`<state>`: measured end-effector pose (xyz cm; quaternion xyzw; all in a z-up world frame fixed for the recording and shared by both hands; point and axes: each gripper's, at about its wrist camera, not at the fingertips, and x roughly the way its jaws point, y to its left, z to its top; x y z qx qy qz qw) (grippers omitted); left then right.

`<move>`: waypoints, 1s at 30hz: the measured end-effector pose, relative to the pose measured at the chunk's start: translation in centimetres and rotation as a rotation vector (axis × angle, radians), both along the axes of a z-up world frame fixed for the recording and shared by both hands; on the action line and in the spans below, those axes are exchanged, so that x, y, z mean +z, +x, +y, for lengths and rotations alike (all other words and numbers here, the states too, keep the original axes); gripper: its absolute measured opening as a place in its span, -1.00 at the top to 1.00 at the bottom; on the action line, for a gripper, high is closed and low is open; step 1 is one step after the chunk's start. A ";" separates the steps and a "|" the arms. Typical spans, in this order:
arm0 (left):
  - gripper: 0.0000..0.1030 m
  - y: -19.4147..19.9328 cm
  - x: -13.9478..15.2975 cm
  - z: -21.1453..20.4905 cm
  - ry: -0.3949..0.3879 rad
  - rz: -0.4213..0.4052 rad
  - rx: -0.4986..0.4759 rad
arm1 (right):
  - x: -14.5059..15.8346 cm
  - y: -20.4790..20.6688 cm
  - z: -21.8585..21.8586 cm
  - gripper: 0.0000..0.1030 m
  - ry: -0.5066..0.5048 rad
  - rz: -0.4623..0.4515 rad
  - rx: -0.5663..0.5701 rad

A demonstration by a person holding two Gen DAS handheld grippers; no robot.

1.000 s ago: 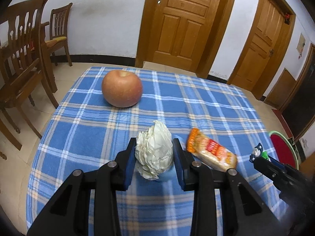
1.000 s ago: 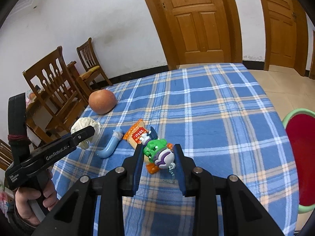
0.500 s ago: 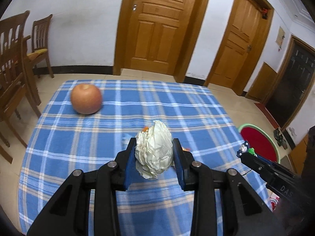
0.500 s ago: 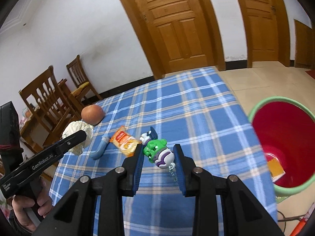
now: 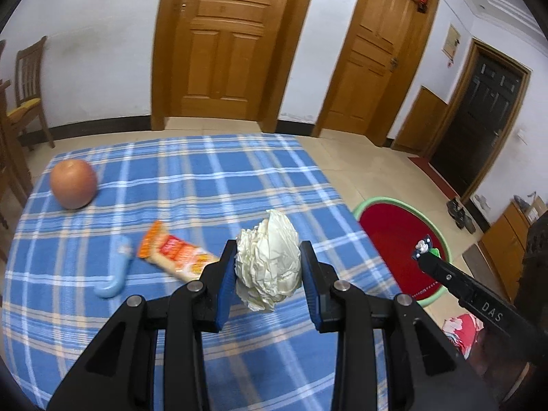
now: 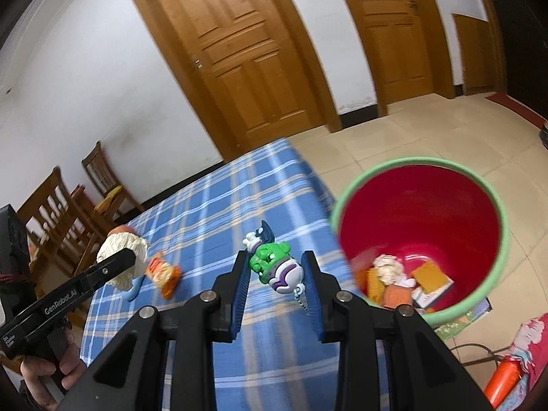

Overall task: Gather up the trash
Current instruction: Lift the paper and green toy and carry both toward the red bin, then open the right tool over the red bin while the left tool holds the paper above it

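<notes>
My left gripper (image 5: 269, 262) is shut on a crumpled white paper ball (image 5: 268, 263) and holds it above the blue plaid table (image 5: 191, 178). My right gripper (image 6: 275, 267) is shut on a small green and purple toy (image 6: 275, 267), held above the table's right edge beside the red bin with a green rim (image 6: 421, 178). The bin (image 5: 441, 236) holds several scraps. An orange snack wrapper (image 5: 176, 255) and a pale blue tube (image 5: 114, 272) lie on the table. The paper ball also shows in the right wrist view (image 6: 118, 248).
An apple (image 5: 73, 184) sits at the table's far left. Wooden chairs (image 6: 65, 212) stand left of the table. Wooden doors (image 5: 227, 41) line the far wall. Red and orange objects (image 6: 513, 370) lie on the floor by the bin.
Both grippers have swung right toward the bin with their loads. The bin now fills the right of the right wrist view. The wrapper and tube lie uncovered on the table.
</notes>
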<state>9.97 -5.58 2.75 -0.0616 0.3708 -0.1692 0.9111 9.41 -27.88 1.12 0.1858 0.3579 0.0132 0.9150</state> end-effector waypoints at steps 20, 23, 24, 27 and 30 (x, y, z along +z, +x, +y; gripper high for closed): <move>0.31 1.0 -0.7 -9.3 0.052 0.015 -0.169 | -3.3 -1.7 -9.0 0.34 0.038 0.076 -0.195; 0.31 1.2 -0.9 -10.6 0.061 0.019 -0.191 | -3.6 -1.8 -9.8 0.33 0.051 0.079 -0.209; 0.31 1.2 -1.0 -11.0 0.063 0.021 -0.197 | -3.6 -1.8 -10.1 0.33 0.055 0.077 -0.212; 0.31 1.5 -1.5 -12.2 0.067 0.030 -0.219 | -3.7 -1.9 -10.6 0.33 0.058 0.078 -0.223; 0.31 1.6 -2.0 -13.3 0.068 0.036 -0.238 | -3.8 -2.0 -11.0 0.32 0.062 0.080 -0.233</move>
